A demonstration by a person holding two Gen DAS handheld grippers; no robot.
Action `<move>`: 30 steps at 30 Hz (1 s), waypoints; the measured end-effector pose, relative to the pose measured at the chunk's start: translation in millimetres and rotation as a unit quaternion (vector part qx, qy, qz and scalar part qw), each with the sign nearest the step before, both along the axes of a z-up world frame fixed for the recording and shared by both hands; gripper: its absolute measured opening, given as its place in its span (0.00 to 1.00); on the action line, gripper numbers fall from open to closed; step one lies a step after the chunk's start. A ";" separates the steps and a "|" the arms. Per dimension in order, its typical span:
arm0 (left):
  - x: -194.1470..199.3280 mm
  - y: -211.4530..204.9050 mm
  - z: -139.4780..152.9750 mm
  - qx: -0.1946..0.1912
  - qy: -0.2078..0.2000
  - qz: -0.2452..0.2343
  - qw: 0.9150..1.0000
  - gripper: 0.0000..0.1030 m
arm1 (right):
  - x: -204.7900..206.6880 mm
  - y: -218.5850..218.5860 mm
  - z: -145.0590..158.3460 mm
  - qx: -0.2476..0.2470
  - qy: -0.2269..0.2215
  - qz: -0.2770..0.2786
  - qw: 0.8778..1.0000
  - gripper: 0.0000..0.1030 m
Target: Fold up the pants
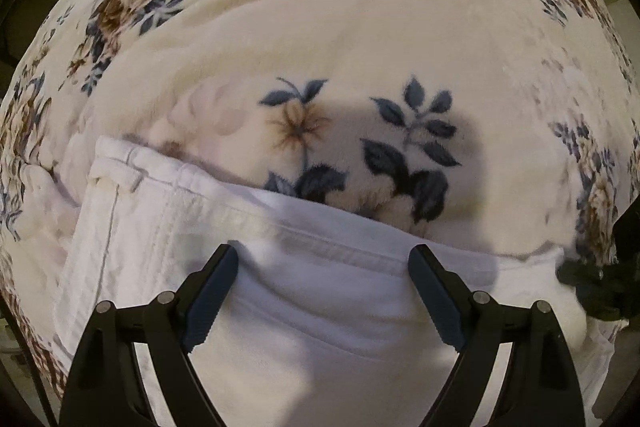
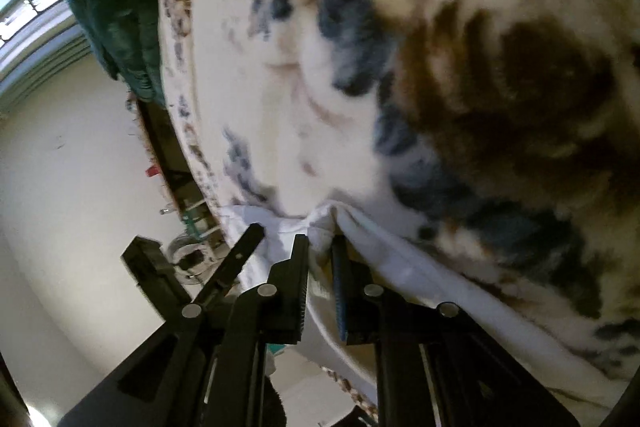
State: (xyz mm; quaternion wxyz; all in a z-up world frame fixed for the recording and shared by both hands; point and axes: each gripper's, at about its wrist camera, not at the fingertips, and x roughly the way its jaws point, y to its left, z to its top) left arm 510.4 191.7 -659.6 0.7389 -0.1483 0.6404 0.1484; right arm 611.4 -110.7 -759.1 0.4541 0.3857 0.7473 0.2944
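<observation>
Cream fleece blanket (image 1: 340, 27) with blue-brown flowers covers the bed, green cloth (image 2: 116, 7) at its far edge, plain pale floor (image 2: 68, 187) beside it, daylight through a window (image 2: 28, 3), small clutter (image 2: 188, 251) near the bed edge.

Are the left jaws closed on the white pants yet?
No, the left gripper hovers with its jaws wide apart over the white pants, pinching no cloth.

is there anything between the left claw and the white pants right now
Nothing visible. The left claw is open directly over the white pants, which lie uncovered on the floral blanket; only bare fabric shows between its fingers.
</observation>
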 end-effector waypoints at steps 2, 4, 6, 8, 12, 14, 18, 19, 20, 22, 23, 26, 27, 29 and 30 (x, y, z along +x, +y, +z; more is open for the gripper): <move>1.6 -1.0 1.0 -0.003 0.001 -0.004 1.000 0.85 | 1.6 -0.1 1.9 0.009 0.001 0.041 0.999 0.15; 3.4 -6.1 4.5 -0.011 -0.002 -0.011 1.000 0.85 | -3.5 1.0 3.4 -0.035 -0.023 0.077 0.996 0.12; 9.7 -14.9 9.8 -0.018 -0.006 -0.030 0.999 0.85 | 3.1 -7.8 10.7 -0.092 -0.053 0.072 0.992 0.03; 16.8 -31.4 11.9 -0.036 -0.011 -0.073 0.997 0.85 | 14.1 -33.6 28.2 -0.123 -0.089 0.023 0.988 0.00; 36.8 -79.1 11.0 -0.024 -0.002 -0.252 0.967 0.85 | 25.8 -64.4 47.4 -0.094 -0.095 0.004 0.991 0.01; 43.6 -103.6 -0.3 -0.022 0.025 -0.360 0.933 0.85 | 23.5 -64.3 56.8 -0.089 -0.095 0.020 0.991 0.03; 52.3 -123.6 -30.3 -0.045 0.082 -0.467 0.880 0.85 | 9.7 -51.1 64.3 -0.076 -0.092 0.039 0.992 0.46; 53.5 -124.5 -31.2 -0.048 0.078 -0.475 0.875 0.83 | 5.5 -43.7 67.0 -0.081 -0.099 0.050 0.991 0.53; 55.0 -126.1 -30.5 -0.054 0.074 -0.484 0.870 0.74 | 2.3 -39.9 67.2 -0.077 -0.103 0.058 0.990 0.53; 53.6 -129.9 -22.6 -0.071 0.062 -0.504 0.859 0.48 | -3.4 -27.0 68.8 -0.073 -0.106 0.074 0.989 0.53; 54.2 -130.9 -19.8 -0.068 0.059 -0.508 0.857 0.39 | -6.2 -19.8 69.4 -0.073 -0.109 0.085 0.988 0.53; 45.9 -137.9 -12.0 -0.063 0.047 -0.516 0.853 0.28 | -10.7 -6.0 64.9 -0.074 -0.110 0.092 0.987 0.53; 45.3 -136.6 -9.7 -0.063 0.044 -0.515 0.854 0.25 | -11.3 -1.1 63.0 -0.069 -0.105 0.092 0.988 0.53; 38.8 -136.1 -2.2 -0.069 0.033 -0.504 0.860 0.20 | -12.8 7.0 59.4 -0.071 -0.104 0.093 0.988 0.53; 34.8 -133.6 2.1 -0.073 0.028 -0.500 0.863 0.18 | -13.8 7.9 53.9 -0.072 -0.102 0.096 0.988 0.53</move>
